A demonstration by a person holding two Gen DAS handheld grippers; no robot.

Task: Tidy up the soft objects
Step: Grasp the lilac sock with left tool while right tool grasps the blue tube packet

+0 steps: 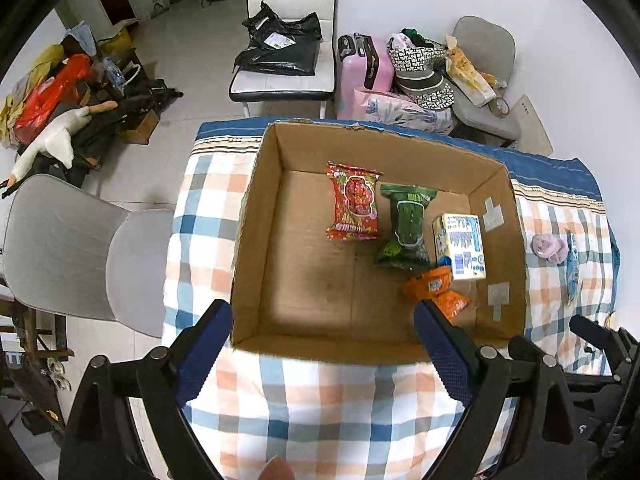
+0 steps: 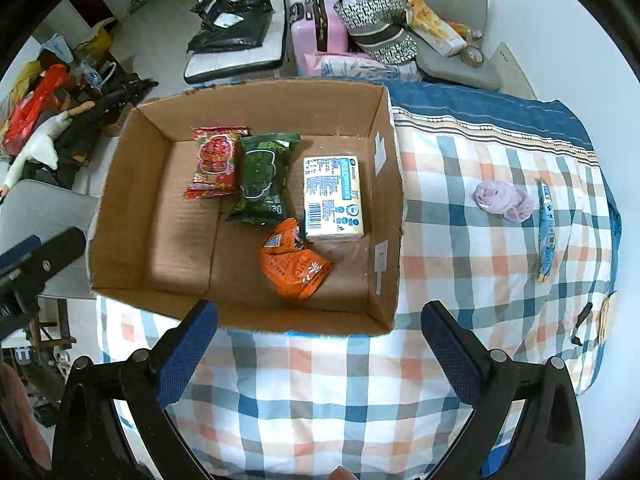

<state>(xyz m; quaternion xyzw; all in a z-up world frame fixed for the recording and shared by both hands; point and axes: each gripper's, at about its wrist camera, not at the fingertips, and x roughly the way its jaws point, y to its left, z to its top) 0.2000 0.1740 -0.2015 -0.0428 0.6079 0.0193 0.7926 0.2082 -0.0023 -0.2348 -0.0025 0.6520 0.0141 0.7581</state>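
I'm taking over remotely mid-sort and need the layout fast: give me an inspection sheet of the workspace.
Surface: checked cloth over the table, wrinkled.
Job's things: cardboard box open; inside lie a red packet, green packet, orange packet and white tissue pack. Outside, to its right on the cloth, a purple soft bundle and a blue tube packet.
Clutter: small dark and yellowish bits at the cloth's right edge, unclear.
Grippers: left gripper and right gripper both open, empty, near the box's front wall.
Cables: nothing seen.
Surroundings: chairs, pink suitcase, black bag, goose plush, floor pile.
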